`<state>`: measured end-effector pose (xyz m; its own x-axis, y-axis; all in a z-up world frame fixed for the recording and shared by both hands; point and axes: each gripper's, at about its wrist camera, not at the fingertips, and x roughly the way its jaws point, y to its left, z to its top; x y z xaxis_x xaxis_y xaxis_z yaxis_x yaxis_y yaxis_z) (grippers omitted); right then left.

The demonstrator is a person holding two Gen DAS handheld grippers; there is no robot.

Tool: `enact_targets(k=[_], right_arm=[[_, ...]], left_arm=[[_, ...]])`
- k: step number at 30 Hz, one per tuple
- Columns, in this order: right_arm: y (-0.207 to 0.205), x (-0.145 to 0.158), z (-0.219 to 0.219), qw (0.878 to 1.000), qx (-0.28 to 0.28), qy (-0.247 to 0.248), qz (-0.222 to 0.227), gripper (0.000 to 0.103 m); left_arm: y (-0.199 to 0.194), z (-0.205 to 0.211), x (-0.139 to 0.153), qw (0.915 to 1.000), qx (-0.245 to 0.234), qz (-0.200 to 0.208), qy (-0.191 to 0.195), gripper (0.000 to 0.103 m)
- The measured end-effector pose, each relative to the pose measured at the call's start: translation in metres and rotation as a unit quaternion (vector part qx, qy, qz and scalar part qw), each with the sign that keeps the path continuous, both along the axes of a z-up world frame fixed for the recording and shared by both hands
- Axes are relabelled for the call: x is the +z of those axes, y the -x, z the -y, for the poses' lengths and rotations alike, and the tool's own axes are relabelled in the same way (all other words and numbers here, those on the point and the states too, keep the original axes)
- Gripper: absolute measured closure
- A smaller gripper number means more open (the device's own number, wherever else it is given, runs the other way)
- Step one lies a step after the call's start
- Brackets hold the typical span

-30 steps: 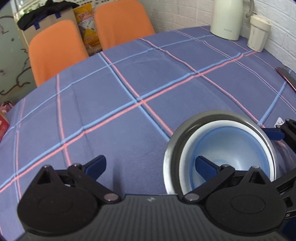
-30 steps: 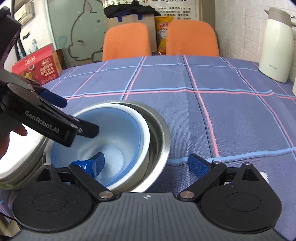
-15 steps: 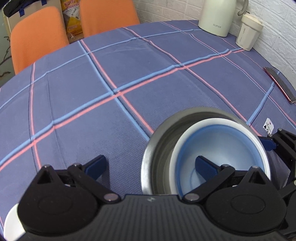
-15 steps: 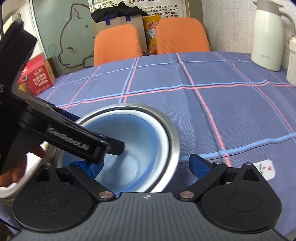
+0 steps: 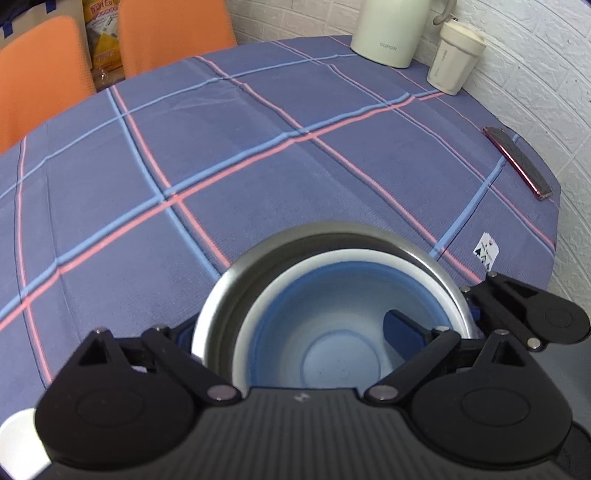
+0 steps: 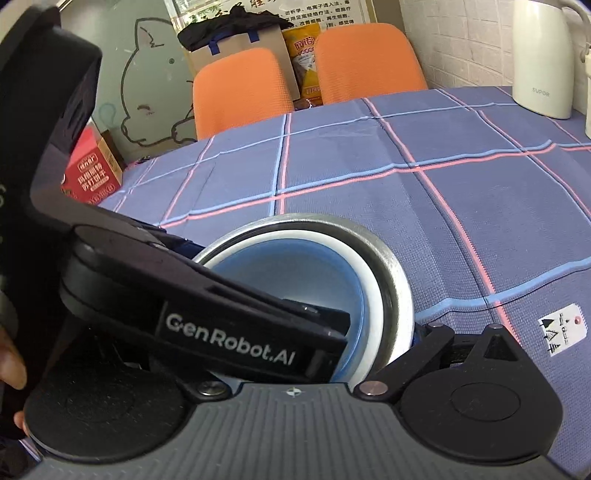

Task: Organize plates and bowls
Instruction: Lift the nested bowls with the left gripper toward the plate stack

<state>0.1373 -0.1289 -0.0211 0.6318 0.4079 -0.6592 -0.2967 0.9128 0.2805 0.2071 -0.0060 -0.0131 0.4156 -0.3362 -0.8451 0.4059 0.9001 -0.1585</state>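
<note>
You are holding the left gripper (image 5: 291, 332) astride the stacked bowls at the near edge of the table (image 5: 258, 177): one finger is sitting outside the steel bowl (image 5: 229, 295) at its nine o'clock, the other is dipping inside the blue bowl (image 5: 332, 332) at about three o'clock — the jaws are standing wide apart, gripping nothing. The blue bowl, with its white rim, is nesting inside the steel one.

You are bringing the right gripper (image 6: 295, 369) in from the other side; its right finger is lying just outside the steel rim at four o'clock. Its left finger is hidden behind the left tool's black body, so I cannot tell whether it is clenched on the rim or loose.

That black body is crossing the right camera's view from nine o'clock and covering much of the bowls.

Around you: a white kettle (image 5: 395, 33) and a lidded cup (image 5: 454, 59) are standing at one o'clock on the far edge, a red phone (image 5: 517, 162) is lying at two o'clock by the brick wall — well apart from the bowls. Two orange chairs (image 6: 240, 88) are standing behind the table.
</note>
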Motion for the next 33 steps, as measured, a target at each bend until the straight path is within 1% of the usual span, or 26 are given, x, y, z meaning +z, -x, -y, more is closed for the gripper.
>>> enact_targets(k=[3,6,9,12,14,16,20,22,25,28,29,33], right_arm=[[0.002,0.006,-0.002,1.0,-0.001,-0.001,0.008,0.016],[0.004,0.017,-0.005,1.0,0.002,-0.002,0.022,0.015],[0.006,0.029,-0.013,0.999,0.017,0.0,0.042,0.015],[0.007,0.035,-0.025,0.998,0.037,-0.004,0.055,0.015],[0.001,0.027,-0.032,0.996,0.062,-0.002,0.061,0.014],[-0.011,0.018,-0.035,0.997,0.06,0.015,0.045,0.016],[-0.029,0.008,-0.026,0.999,0.046,0.016,0.024,0.016],[-0.034,0.006,-0.021,0.999,0.036,0.01,0.016,0.017],[-0.042,0.0,-0.011,1.0,0.025,-0.001,-0.004,0.017],[-0.044,-0.007,0.0,0.999,0.014,-0.029,-0.031,0.016],[-0.042,-0.007,0.002,0.999,0.015,-0.032,-0.027,0.017],[-0.029,-0.008,0.002,1.0,0.017,-0.008,-0.016,0.017]], left_arm=[[-0.001,0.001,0.007,1.0,0.004,0.006,0.004,0.006],[-0.001,0.0,0.02,0.9997,0.008,0.022,0.004,0.006],[0.006,-0.01,0.037,0.999,0.015,0.042,0.0,0.006],[0.013,-0.026,0.045,0.9982,0.035,0.048,-0.001,0.006],[0.014,-0.034,0.042,0.9978,0.045,0.05,-0.005,0.007],[0.008,-0.035,0.033,0.998,0.044,0.045,-0.005,0.008],[-0.009,-0.028,0.028,0.9981,0.035,0.05,0.006,0.008],[-0.017,-0.025,0.026,0.9983,0.031,0.048,0.012,0.008],[-0.024,-0.028,0.019,0.9984,0.037,0.043,0.007,0.008],[-0.028,-0.036,0.012,0.9985,0.046,0.028,0.011,0.007],[-0.028,-0.038,0.01,0.9985,0.047,0.023,0.014,0.007],[-0.027,-0.041,-0.001,0.9984,0.054,0.013,0.012,0.008]])
